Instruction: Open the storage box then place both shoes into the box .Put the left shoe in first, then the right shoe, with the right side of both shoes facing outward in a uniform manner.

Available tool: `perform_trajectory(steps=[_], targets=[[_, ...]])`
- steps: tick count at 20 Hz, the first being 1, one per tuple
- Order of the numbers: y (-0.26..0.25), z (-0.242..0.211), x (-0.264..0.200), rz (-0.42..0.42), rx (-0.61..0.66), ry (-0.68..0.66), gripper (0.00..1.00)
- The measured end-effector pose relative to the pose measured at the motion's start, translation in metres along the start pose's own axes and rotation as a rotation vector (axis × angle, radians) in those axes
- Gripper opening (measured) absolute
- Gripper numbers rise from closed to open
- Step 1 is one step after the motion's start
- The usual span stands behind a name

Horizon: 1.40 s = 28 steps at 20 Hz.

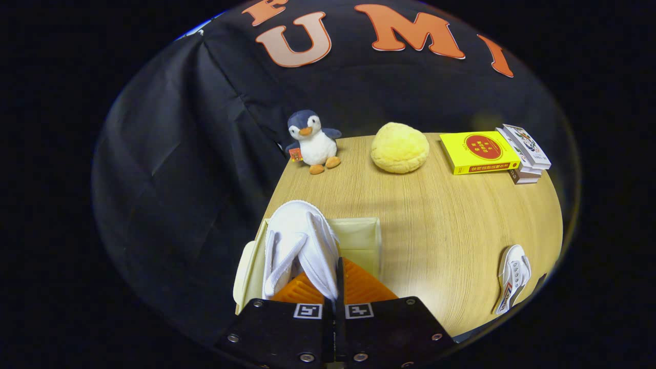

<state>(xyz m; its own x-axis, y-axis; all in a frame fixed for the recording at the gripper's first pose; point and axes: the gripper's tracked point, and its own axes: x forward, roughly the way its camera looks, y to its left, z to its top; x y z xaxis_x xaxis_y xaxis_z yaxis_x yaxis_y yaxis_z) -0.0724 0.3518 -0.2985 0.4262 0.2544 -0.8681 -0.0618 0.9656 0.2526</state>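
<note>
My gripper is shut on the rim of a white shoe, which hangs toe-forward from the fingers. Right under the shoe stands the cream storage box at the table's left corner, open at the top, with its lid hanging down on the left side. The shoe hovers over the box's left half; whether it touches the box I cannot tell. A second white shoe with striped trim lies flat on the wooden table, far off to the right of the fingers.
Beyond the box, a plush penguin stands at the table's far left corner. A round yellow cushion sits beside it. A yellow book and a stack of books lie at the far right.
</note>
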Motion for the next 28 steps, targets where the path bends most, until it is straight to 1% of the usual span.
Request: perform_trajectory(steps=[2, 6, 10, 13, 17, 21, 24, 27, 28], targets=[[0.005, -0.010, 0.013, -0.030, -0.004, 0.042, 0.02], [0.018, -0.008, 0.028, -0.062, 0.001, 0.042, 0.02], [0.028, -0.014, 0.023, -0.080, 0.008, 0.038, 0.03], [0.029, -0.023, 0.020, -0.097, 0.039, 0.045, 0.02], [0.033, -0.047, 0.027, -0.095, 0.055, 0.112, 0.02], [0.037, -0.055, 0.045, -0.107, 0.063, 0.139, 0.03], [0.039, -0.071, 0.057, -0.126, 0.119, 0.213, 0.02], [0.040, -0.086, 0.064, -0.134, 0.132, 0.295, 0.03], [0.041, -0.087, 0.068, -0.129, 0.140, 0.303, 0.04]])
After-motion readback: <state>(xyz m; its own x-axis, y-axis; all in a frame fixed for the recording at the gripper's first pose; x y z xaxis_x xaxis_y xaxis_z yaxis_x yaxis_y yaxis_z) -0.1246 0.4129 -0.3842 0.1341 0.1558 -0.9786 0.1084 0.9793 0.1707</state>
